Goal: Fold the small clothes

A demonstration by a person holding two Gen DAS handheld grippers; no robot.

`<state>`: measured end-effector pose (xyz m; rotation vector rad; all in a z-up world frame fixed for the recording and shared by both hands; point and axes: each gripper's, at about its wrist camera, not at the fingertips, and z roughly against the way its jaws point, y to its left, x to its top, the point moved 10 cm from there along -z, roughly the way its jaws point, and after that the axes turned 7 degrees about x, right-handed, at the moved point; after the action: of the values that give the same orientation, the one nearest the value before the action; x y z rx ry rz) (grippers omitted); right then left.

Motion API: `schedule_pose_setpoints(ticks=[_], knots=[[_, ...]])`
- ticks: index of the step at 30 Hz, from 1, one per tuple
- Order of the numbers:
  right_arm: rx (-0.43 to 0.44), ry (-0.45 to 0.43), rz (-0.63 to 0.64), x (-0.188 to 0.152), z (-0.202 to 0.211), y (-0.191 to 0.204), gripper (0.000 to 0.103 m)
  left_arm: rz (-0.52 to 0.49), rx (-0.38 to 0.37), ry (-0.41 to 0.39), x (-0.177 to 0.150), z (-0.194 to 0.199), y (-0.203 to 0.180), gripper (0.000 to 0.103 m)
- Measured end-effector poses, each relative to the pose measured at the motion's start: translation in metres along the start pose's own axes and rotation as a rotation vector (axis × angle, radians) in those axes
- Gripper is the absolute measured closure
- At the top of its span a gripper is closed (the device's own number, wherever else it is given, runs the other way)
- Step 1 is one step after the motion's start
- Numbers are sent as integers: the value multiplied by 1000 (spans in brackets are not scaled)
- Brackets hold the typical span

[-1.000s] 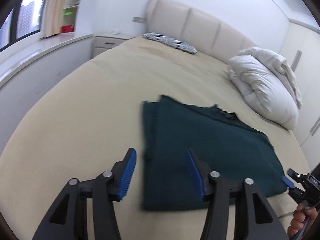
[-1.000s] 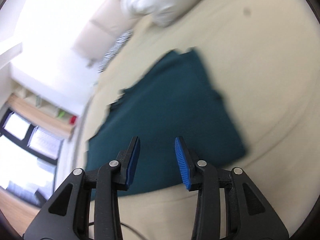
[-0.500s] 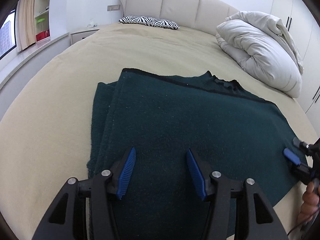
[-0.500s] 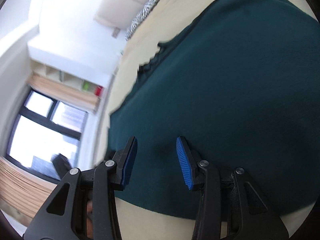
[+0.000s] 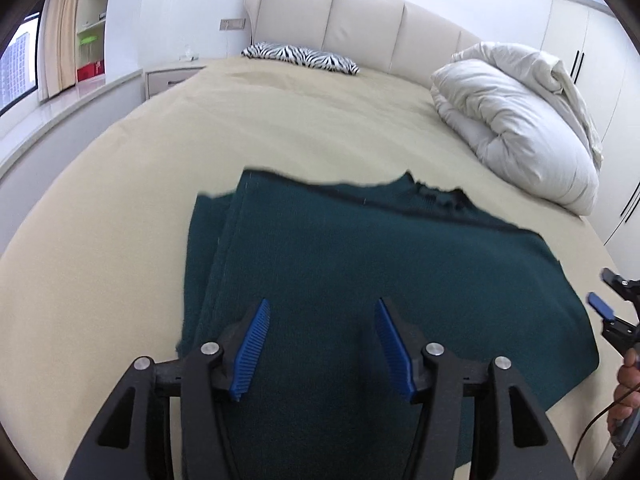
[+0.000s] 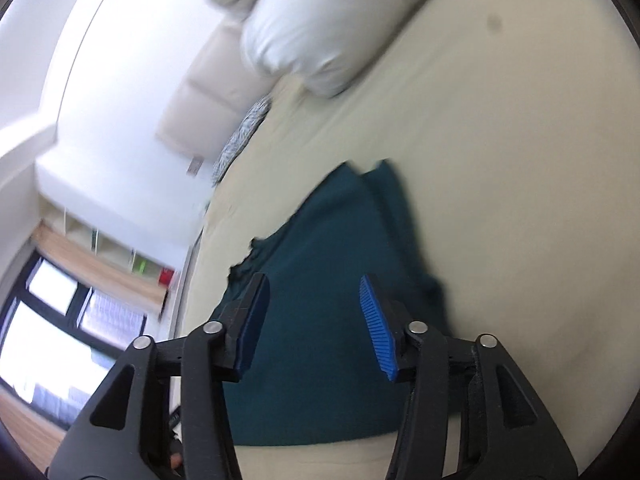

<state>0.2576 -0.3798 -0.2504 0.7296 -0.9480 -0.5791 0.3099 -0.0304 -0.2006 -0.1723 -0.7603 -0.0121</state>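
A dark green knitted garment (image 5: pixel 400 272) lies folded flat on the beige bed (image 5: pixel 280 120), its collar at the far edge. My left gripper (image 5: pixel 320 344) hovers over the garment's near left part, its jaws opening with only air between the blue pads. At the right edge of the left wrist view my right gripper (image 5: pixel 606 304) hangs just off the garment's right edge, held by a hand (image 5: pixel 626 380). In the tilted, blurred right wrist view the right gripper (image 6: pixel 314 320) is above the garment (image 6: pixel 320 280), its jaws opening and holding nothing.
A bundled white duvet (image 5: pixel 520 120) lies on the bed's far right. A zebra-print pillow (image 5: pixel 300 56) rests against the padded headboard (image 5: pixel 340 8). A nightstand (image 5: pixel 168 76), window ledge and shelves stand to the left, wardrobe doors (image 5: pixel 592 32) to the right.
Both grippers' jaws stand wider apart than before. The left gripper came in over the garment from its left edge. The right wrist view swung, and the garment now looks smaller and farther.
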Motion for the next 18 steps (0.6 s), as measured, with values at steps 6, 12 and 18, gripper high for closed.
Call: schedule_pose_setpoints(ticks=[6, 12, 18], knots=[[32, 195, 83, -4, -105, 38, 54, -43, 66, -23, 42, -33, 7, 40], [8, 262, 98, 1, -193, 39, 54, 68, 31, 25, 36, -73, 30, 38], [38, 63, -78, 58, -171, -24, 77, 81, -1, 6, 37, -74, 31, 34]])
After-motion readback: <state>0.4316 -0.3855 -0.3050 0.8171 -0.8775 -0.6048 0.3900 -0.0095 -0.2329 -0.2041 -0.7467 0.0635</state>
